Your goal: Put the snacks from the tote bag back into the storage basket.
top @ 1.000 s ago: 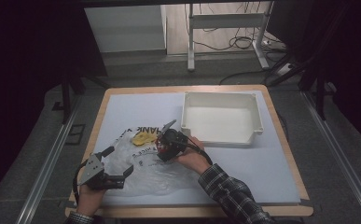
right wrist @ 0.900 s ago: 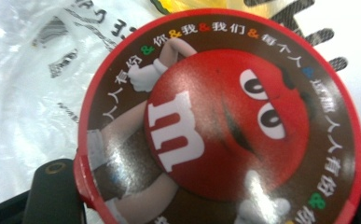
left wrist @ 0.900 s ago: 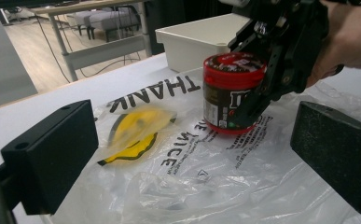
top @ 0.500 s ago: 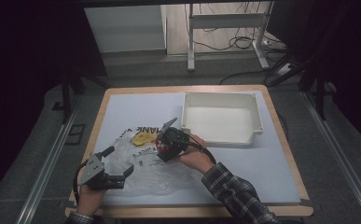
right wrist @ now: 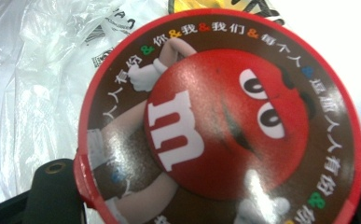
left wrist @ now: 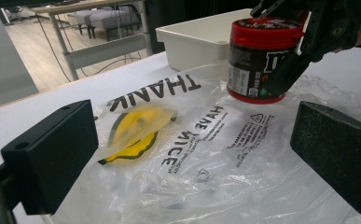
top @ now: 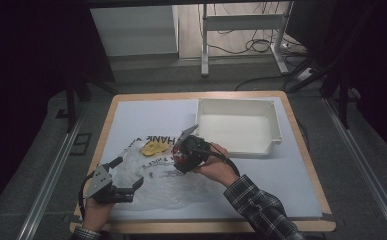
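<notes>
A clear plastic bag with a yellow smiley and black print lies flat on the white table top. My right gripper is shut on a brown candy jar with a red lid. The jar stands upright at the bag's far edge, apparently touching it. From above, its lid shows a red cartoon candy, with one black finger at its lower left. My left gripper is open at the bag's near left edge. Its jaws stand wide apart over the film, with nothing between them.
An empty white tray stands at the back right of the table, just beyond the jar; its wall shows behind the bag. The table's wooden rim runs along the front. Dark floor and a desk frame lie beyond.
The right forearm has shifted slightly; the jar and both grippers stay almost where they were.
</notes>
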Demonstrator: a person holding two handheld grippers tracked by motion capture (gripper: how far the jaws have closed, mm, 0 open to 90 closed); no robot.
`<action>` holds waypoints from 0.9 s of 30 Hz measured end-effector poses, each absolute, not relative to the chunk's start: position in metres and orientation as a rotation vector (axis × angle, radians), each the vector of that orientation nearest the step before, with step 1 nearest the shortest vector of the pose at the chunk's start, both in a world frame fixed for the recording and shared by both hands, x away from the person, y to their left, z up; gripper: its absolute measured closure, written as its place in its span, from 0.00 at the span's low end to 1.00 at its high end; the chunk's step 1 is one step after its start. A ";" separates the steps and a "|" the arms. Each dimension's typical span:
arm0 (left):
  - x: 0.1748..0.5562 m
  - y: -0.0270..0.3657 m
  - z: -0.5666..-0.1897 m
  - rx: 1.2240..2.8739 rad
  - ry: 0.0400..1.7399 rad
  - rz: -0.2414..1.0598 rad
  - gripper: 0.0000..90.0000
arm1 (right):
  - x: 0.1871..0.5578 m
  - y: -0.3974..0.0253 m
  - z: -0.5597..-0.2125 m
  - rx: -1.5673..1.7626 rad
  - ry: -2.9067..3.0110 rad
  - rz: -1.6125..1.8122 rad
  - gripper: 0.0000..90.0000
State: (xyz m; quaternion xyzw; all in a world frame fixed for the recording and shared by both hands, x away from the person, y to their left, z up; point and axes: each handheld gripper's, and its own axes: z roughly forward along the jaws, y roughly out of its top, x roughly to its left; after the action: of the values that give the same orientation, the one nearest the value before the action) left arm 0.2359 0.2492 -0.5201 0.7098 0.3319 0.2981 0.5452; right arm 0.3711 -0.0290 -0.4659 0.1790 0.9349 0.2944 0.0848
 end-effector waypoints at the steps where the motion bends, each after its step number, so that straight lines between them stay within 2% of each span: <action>1: 0.236 0.249 -0.520 1.684 0.787 0.707 0.01 | 0.371 -0.031 -0.465 0.536 2.787 0.879 0.29; 27: 0.236 0.248 -0.520 1.694 0.787 0.716 0.01 | 0.373 -0.086 -0.446 0.583 2.735 0.887 0.29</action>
State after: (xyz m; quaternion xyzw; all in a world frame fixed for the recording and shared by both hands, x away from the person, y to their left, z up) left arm 0.2359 0.2483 -0.5203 0.7128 0.3310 0.3011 0.5400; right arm 0.3728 -0.0860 -0.4455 0.1977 0.9272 0.3007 0.1040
